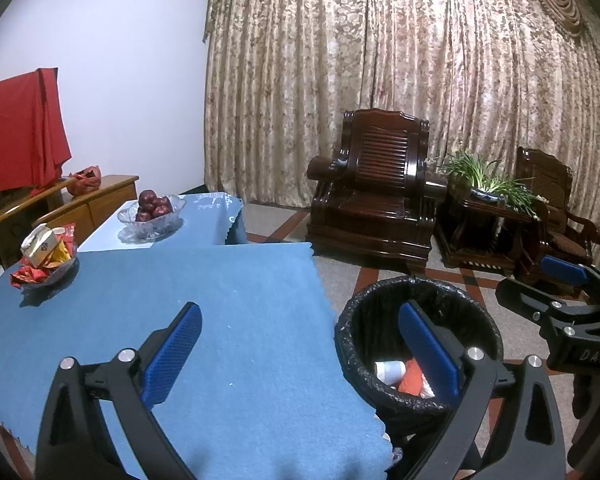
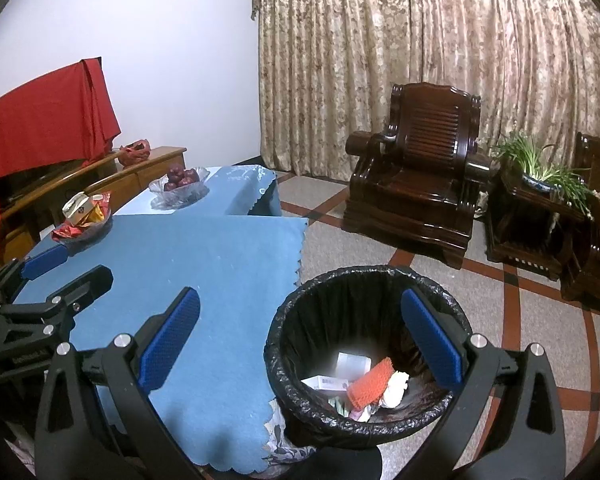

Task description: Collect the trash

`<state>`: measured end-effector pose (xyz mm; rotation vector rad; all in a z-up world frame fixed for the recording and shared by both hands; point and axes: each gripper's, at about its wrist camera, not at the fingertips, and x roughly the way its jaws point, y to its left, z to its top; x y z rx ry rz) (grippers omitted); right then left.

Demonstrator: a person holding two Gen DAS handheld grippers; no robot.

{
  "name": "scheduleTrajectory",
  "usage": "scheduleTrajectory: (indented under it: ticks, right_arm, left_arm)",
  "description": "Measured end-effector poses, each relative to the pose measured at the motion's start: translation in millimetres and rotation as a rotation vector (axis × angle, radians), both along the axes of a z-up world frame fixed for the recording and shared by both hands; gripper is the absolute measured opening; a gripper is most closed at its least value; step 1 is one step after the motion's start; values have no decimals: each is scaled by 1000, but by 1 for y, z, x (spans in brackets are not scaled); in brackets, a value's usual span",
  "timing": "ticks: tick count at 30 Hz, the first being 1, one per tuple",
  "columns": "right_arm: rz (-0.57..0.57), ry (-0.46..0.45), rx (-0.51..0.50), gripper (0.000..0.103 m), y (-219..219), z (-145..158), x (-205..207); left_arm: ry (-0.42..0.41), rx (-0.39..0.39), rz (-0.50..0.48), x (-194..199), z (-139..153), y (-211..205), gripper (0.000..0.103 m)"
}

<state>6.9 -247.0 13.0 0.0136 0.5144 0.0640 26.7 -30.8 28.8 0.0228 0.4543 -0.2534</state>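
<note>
**Hovering with both grippers open and empty beside the lined trash bin**

Hovering above the near edge of the blue tablecloth (image 1: 204, 320), the left gripper (image 1: 300, 354) has its two blue-padded fingers spread wide, and nothing is between them. Its left finger is over the cloth and its right finger is in front of the round bin with a black plastic liner (image 1: 380, 320). The right gripper (image 2: 300, 350) is released in the same way, wide and empty, with one finger over the cloth and the other over the bin (image 2: 324, 296) opening. Neither gripper touches the cloth or the bin.

The bin stands on the tiled floor just beside the right side of the table. Inside it lie the collected pieces: an orange knitted-looking piece (image 2: 370, 386), a white flat box (image 2: 326, 383), a crumpled white paper (image 2: 396, 394), and some smaller scraps that I cannot tell apart.

On the far left of the table there is one small dish of red and gold wrappers (image 1: 46, 262), and one glass bowl of dark red fruits (image 1: 150, 214) behind it. Two dark wooden armchairs stand at the far right, the nearer armchair (image 1: 376, 196) in front of the patterned curtain (image 1: 380, 60), with one green potted plant (image 1: 480, 178) between them.
</note>
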Motion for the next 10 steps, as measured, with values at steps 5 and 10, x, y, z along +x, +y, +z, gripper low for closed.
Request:
scheduleTrajectory:
  ticks: [5, 10]
  right_arm:
    - [-3, 3, 1, 98, 0, -5, -1]
    - [-9, 9, 4, 98, -2, -12, -2]
  left_arm:
    - [7, 1, 1, -1, -2, 1, 97]
    - [13, 2, 4, -6, -9, 1, 97]
